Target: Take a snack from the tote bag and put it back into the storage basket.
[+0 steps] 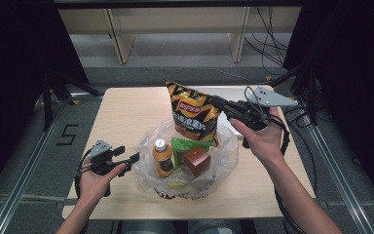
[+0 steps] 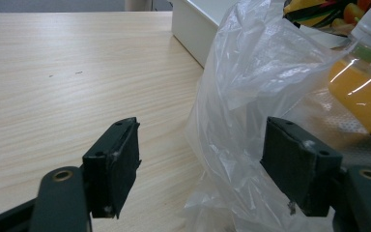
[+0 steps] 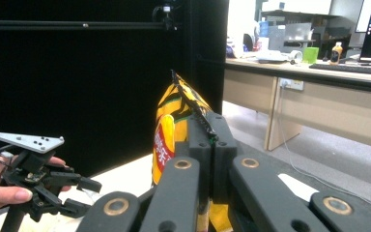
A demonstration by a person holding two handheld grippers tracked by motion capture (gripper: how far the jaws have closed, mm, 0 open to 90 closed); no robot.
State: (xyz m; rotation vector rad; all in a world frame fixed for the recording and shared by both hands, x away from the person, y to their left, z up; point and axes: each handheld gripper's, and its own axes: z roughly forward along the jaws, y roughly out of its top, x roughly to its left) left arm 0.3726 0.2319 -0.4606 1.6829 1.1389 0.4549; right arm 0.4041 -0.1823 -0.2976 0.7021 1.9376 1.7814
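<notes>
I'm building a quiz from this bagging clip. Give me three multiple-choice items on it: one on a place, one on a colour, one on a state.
1. Where is the brown box?
A. in the clear plastic bag
B. on the floor
C. in the left tongs

2. What colour is the bottle's drink?
A. blue
B. orange
C. clear

3. The right tongs are:
A. wide open
B. shut on the chip bag
C. shut on the bottle

Key: 1 A, it sits among the bag's contents. 2 B, the liquid shows orange under a white cap. 3 B, the jaws pinch the chip bag's edge.

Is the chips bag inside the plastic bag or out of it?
Mostly out: the right gripper holds the chips bag above the plastic bag.
</notes>
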